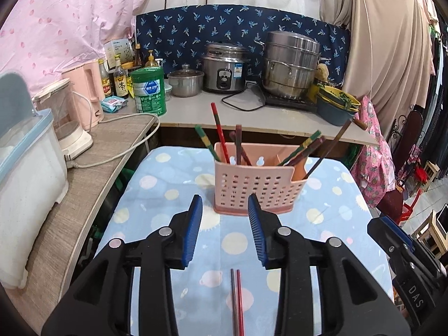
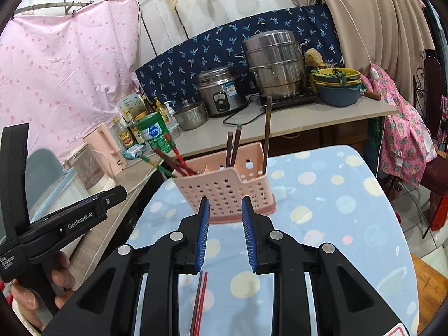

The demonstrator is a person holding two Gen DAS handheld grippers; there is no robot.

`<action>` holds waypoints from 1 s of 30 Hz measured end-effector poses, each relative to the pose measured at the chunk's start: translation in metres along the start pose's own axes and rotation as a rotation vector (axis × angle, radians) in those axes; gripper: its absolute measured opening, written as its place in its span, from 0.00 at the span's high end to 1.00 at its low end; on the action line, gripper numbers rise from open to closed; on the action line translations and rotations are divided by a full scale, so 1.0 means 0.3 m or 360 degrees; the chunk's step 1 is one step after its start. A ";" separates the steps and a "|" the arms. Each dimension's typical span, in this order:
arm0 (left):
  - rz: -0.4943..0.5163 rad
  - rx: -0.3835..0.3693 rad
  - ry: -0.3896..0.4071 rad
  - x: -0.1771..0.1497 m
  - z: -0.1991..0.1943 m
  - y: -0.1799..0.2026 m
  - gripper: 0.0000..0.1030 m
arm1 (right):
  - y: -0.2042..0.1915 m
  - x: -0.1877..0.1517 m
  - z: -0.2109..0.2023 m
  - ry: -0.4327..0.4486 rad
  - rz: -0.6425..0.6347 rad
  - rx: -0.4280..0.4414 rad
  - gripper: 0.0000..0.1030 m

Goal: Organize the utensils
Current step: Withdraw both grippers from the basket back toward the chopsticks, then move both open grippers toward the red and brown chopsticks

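Note:
A pink perforated utensil holder (image 1: 268, 184) (image 2: 224, 183) stands on the dotted blue tablecloth (image 1: 168, 184). Several chopsticks (image 1: 221, 137) lean in its compartments, red, green-banded and dark brown. My left gripper (image 1: 224, 198) hangs open just in front of the holder with nothing between its blue pads. My right gripper (image 2: 225, 200) is open too, also empty, close to the holder's front wall. Under each gripper a dark and a red chopstick (image 1: 236, 299) (image 2: 199, 299) lie side by side on the cloth. A hand (image 2: 25, 294) holds the left gripper's handle at the left of the right wrist view.
Behind the table a counter (image 1: 252, 117) carries a rice cooker (image 1: 224, 70), a steel steamer pot (image 1: 291, 64), a green tin (image 1: 148, 89), bottles and stacked bowls (image 1: 336, 103). A side shelf at the left holds a kettle (image 1: 84, 95), a cable and a plastic bin (image 1: 28, 168).

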State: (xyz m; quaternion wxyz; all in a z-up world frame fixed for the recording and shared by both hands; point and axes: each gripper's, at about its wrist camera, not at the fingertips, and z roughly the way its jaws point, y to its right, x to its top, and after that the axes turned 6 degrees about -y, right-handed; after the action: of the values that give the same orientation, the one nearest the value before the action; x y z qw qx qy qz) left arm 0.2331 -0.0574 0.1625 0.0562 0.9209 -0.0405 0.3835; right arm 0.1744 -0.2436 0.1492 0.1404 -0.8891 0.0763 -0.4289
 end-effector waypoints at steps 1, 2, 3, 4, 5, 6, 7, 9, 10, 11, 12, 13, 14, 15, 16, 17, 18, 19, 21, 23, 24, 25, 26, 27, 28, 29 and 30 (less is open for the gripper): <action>-0.0001 0.0001 -0.0008 -0.017 -0.003 -0.007 0.69 | -0.001 -0.016 -0.004 -0.0008 -0.0008 -0.0004 0.77; 0.0001 0.0005 -0.0015 -0.034 -0.005 -0.012 0.69 | -0.003 -0.034 -0.010 -0.0017 -0.0023 -0.0017 0.77; 0.0003 0.0014 -0.0022 -0.049 -0.005 -0.016 0.69 | -0.006 -0.051 -0.014 -0.0025 -0.0034 -0.0024 0.77; 0.0002 0.0021 -0.0031 -0.066 -0.004 -0.022 0.69 | -0.009 -0.068 -0.017 -0.0031 -0.0044 -0.0027 0.77; -0.0002 0.0020 -0.0046 -0.088 -0.002 -0.030 0.68 | -0.015 -0.091 -0.020 -0.0043 -0.0064 -0.0037 0.77; -0.0004 0.0021 -0.0062 -0.103 0.001 -0.035 0.68 | -0.018 -0.109 -0.023 -0.0052 -0.0083 -0.0050 0.77; -0.0007 0.0023 -0.0081 -0.124 0.006 -0.042 0.68 | -0.025 -0.135 -0.026 -0.0064 -0.0106 -0.0063 0.77; -0.0011 0.0027 -0.0114 -0.161 0.016 -0.054 0.68 | -0.035 -0.185 -0.026 -0.0106 -0.0136 -0.0071 0.77; -0.0014 0.0029 -0.0133 -0.182 0.021 -0.061 0.68 | -0.038 -0.210 -0.024 -0.0129 -0.0146 -0.0070 0.77; -0.0017 0.0030 -0.0147 -0.198 0.024 -0.066 0.68 | -0.042 -0.232 -0.024 -0.0149 -0.0151 -0.0070 0.77; -0.0019 0.0033 -0.0172 -0.222 0.031 -0.073 0.68 | -0.045 -0.256 -0.022 -0.0172 -0.0156 -0.0067 0.77; -0.0021 0.0034 -0.0188 -0.241 0.035 -0.079 0.68 | -0.048 -0.275 -0.021 -0.0187 -0.0159 -0.0065 0.77; -0.0021 0.0037 -0.0200 -0.256 0.038 -0.083 0.68 | -0.051 -0.299 -0.019 -0.0207 -0.0164 -0.0067 0.77; -0.0015 0.0043 -0.0220 -0.281 0.043 -0.090 0.68 | -0.055 -0.322 -0.016 -0.0226 -0.0172 -0.0069 0.77; -0.0010 0.0050 -0.0232 -0.299 0.047 -0.095 0.68 | -0.056 -0.340 -0.013 -0.0243 -0.0176 -0.0069 0.77; -0.0005 0.0059 -0.0250 -0.321 0.051 -0.100 0.68 | -0.058 -0.363 -0.009 -0.0269 -0.0176 -0.0065 0.77; -0.0005 0.0059 -0.0264 -0.335 0.055 -0.104 0.68 | -0.059 -0.385 -0.005 -0.0290 -0.0175 -0.0058 0.77; -0.0008 0.0057 -0.0282 -0.355 0.058 -0.109 0.68 | -0.062 -0.408 -0.001 -0.0313 -0.0177 -0.0054 0.77; -0.0004 0.0057 -0.0315 -0.395 0.065 -0.118 0.68 | -0.071 -0.454 0.006 -0.0353 -0.0196 -0.0061 0.77; 0.0001 0.0060 -0.0341 -0.424 0.068 -0.122 0.68 | -0.082 -0.497 0.010 -0.0391 -0.0215 -0.0059 0.77; 0.0002 0.0060 -0.0359 -0.441 0.071 -0.125 0.68 | -0.087 -0.519 0.010 -0.0408 -0.0225 -0.0058 0.77; 0.0003 0.0060 -0.0375 -0.457 0.074 -0.129 0.68 | -0.092 -0.539 0.011 -0.0427 -0.0231 -0.0055 0.77; 0.0000 0.0061 -0.0391 -0.473 0.076 -0.132 0.68 | -0.094 -0.559 0.012 -0.0447 -0.0234 -0.0049 0.77; -0.0001 0.0060 -0.0404 -0.486 0.078 -0.136 0.68 | -0.097 -0.577 0.014 -0.0466 -0.0234 -0.0042 0.77; -0.0002 0.0062 -0.0419 -0.501 0.080 -0.141 0.68 | -0.102 -0.595 0.017 -0.0485 -0.0236 -0.0036 0.77; -0.0003 0.0063 -0.0435 -0.515 0.083 -0.143 0.68 | -0.108 -0.615 0.019 -0.0505 -0.0239 -0.0030 0.77; -0.0003 0.0062 -0.0454 -0.531 0.086 -0.146 0.68 | -0.114 -0.631 0.021 -0.0522 -0.0243 -0.0024 0.77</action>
State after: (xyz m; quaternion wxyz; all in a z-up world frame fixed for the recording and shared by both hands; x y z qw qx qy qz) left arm 0.1445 -0.0125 0.0280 0.0322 0.9670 -0.0398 0.2495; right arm 0.0625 -0.1615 0.0160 0.1114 -0.9514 -0.0122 -0.2870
